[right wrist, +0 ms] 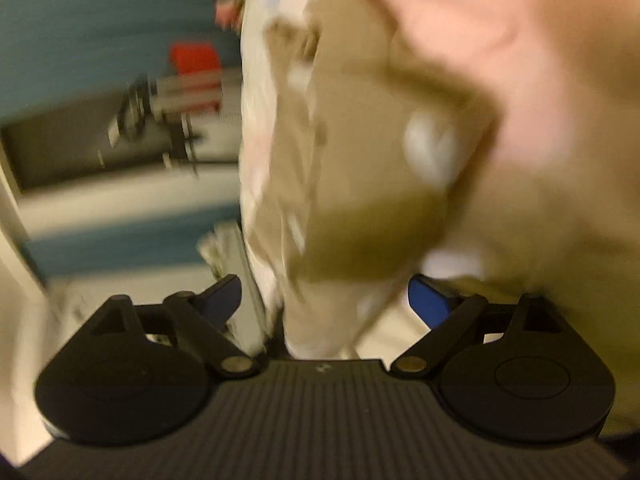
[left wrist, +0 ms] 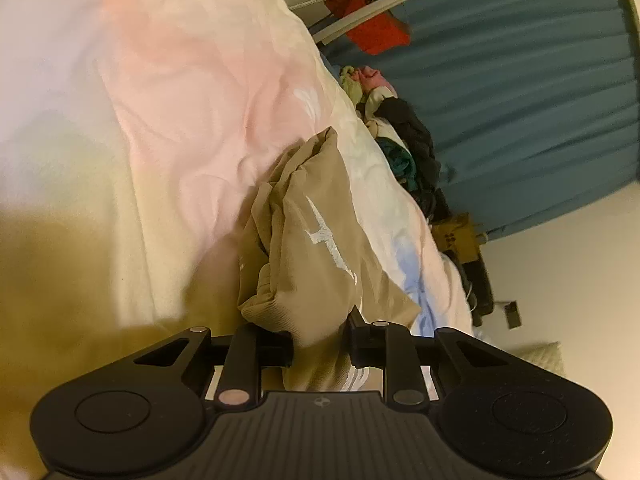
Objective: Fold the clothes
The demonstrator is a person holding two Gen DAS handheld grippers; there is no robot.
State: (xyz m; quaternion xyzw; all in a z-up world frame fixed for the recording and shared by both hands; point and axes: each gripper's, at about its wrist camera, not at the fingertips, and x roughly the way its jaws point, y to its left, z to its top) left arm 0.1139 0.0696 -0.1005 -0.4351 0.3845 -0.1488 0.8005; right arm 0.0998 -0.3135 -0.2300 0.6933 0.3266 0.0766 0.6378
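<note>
the left gripper point(left wrist: 320, 340) was closed on a tan garment point(left wrist: 316, 248). its two black fingers point(left wrist: 356, 328) pinched a fold of the cloth near its ribbed edge, with the cloth bunched up between them. the tan garment had a white stitched mark on it. the rest of it lay crumpled on a pale bed cover point(left wrist: 160, 120) that was pink, cream and a bit blue. the cloth ran from the fingers up and away over the bed.

past the far edge of the bed there was a pile of other clothes point(left wrist: 400, 136), dark, green and pink ones all mixed up. behind the pile hung a blue curtain point(left wrist: 520, 80). a red thing point(left wrist: 372, 28) sat near a white frame at the top.

the right wrist picture was very blurry. the right gripper point(right wrist: 324, 300) had its two blue-tipped fingers point(right wrist: 428, 304) spread wide apart. the tan garment point(right wrist: 360, 160) hung in front of it, and some of the cloth dropped down into the gap between the fingers, but the fingers did not press on it. white patches showed on the tan cloth. the bed cover point(right wrist: 520, 40) filled the right side of that picture. the blue curtain point(right wrist: 80, 20) and the red thing point(right wrist: 192, 60) were on the left.
</note>
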